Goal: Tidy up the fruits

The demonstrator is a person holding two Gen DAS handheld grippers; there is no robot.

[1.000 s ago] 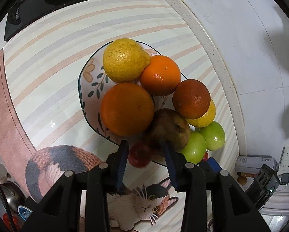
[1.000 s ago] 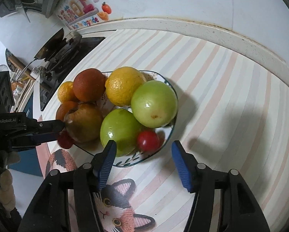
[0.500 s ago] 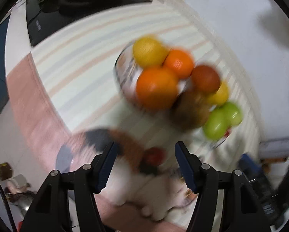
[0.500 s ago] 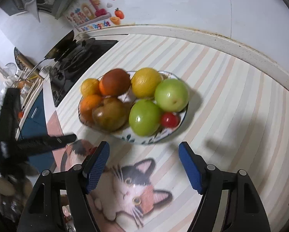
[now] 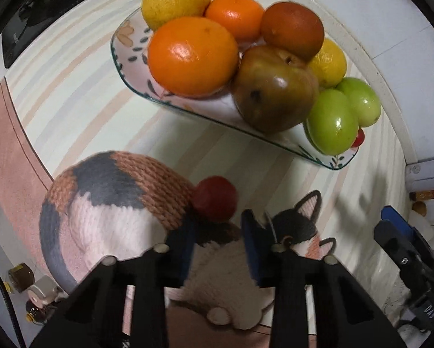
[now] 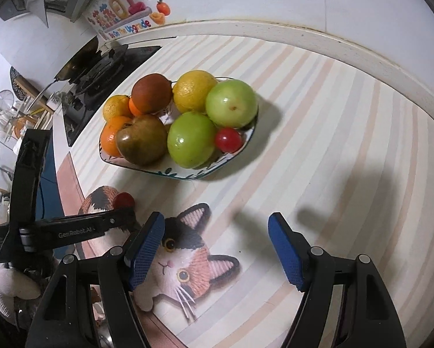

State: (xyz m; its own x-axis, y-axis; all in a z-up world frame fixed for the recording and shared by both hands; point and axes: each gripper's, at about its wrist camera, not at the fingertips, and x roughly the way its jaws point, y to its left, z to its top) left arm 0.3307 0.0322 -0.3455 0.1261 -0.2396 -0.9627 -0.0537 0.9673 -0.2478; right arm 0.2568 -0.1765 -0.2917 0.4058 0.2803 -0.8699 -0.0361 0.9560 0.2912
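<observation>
Jaws of the left gripper (image 5: 217,229) stand narrowly parted with a small red fruit (image 5: 214,202) just ahead of the fingertips; whether the pads touch it cannot be told. One second ago this fruit sat at the near edge of the plate (image 5: 121,40), between the same fingers; it now lies off the plate on the cat-pattern mat (image 5: 109,203), and the left gripper has pulled back with it. Jaws of the right gripper (image 6: 217,232) are spread wide and hold nothing; this gripper has also backed away and now hovers over the cat face on the mat. The plate holds an orange (image 5: 192,56), a lemon (image 5: 173,1), a brown pear (image 5: 274,90), two green fruits (image 6: 191,139) and a cherry tomato (image 6: 228,139).
</observation>
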